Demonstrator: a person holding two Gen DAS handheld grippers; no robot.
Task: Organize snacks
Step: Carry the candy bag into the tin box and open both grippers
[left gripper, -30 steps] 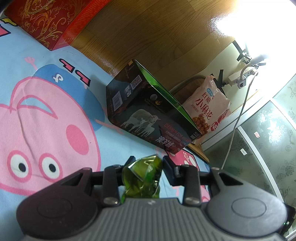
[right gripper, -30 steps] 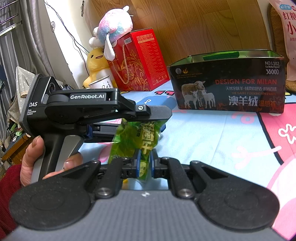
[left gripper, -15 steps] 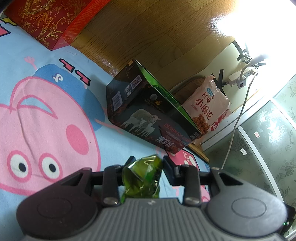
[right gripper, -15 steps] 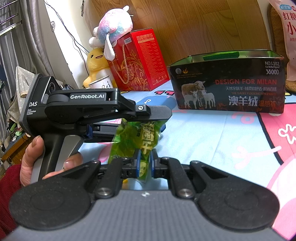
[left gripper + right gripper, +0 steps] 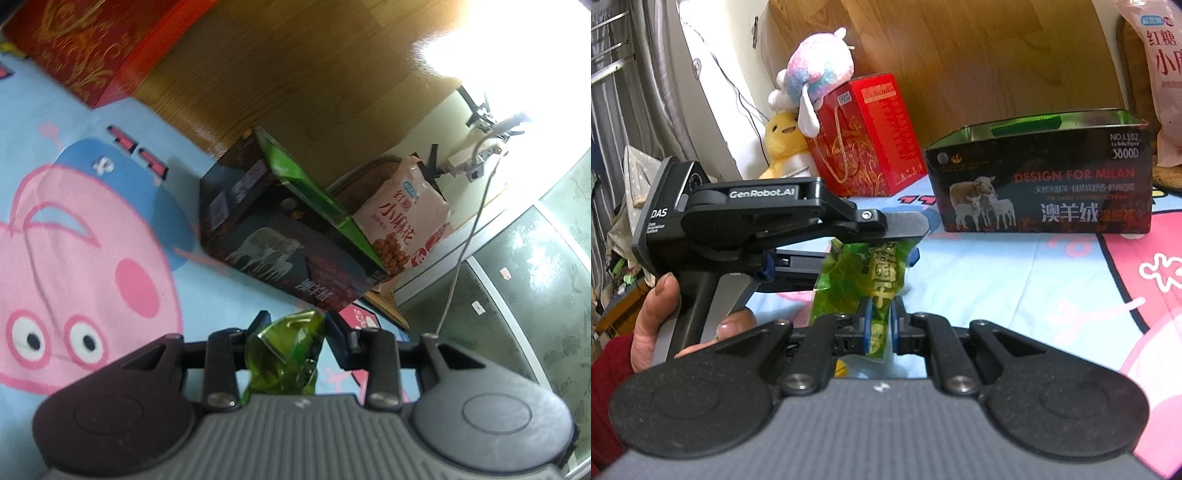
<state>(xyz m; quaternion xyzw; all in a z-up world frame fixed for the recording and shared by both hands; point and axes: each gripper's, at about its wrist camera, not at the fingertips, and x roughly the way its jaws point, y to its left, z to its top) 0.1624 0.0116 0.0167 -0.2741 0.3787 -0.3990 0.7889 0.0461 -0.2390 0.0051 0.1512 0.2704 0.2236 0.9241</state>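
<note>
Down low, a soft blue blanket [image 5: 1015,280] with a big pink cartoon pig [image 5: 74,266] covers the bed. A wooden board [image 5: 979,55] stands up along the far edge. A dark box with sheep on it [image 5: 1041,184] sits near that far edge, and its top is open. A red gift bag [image 5: 868,136] stands to the left of the box, with a pastel plush toy [image 5: 816,77] on top and a yellow plush toy [image 5: 783,140] beside it. A pink snack bag [image 5: 406,225] leans up behind the box at the right.

Between the grippers and the box, the blanket is bare, so there is open room to move.

A green snack packet [image 5: 864,280] hangs up in the air over the near part of the blanket. Both grippers have it. The right gripper [image 5: 879,328] has its blue pads squeezed tight on the bottom end of the packet. The left gripper [image 5: 908,236] comes in from the left side, held by a hand [image 5: 665,325] in a red sleeve. Its fingers are close together and pinch the top end of the packet. The packet is well apart from the box.
</note>
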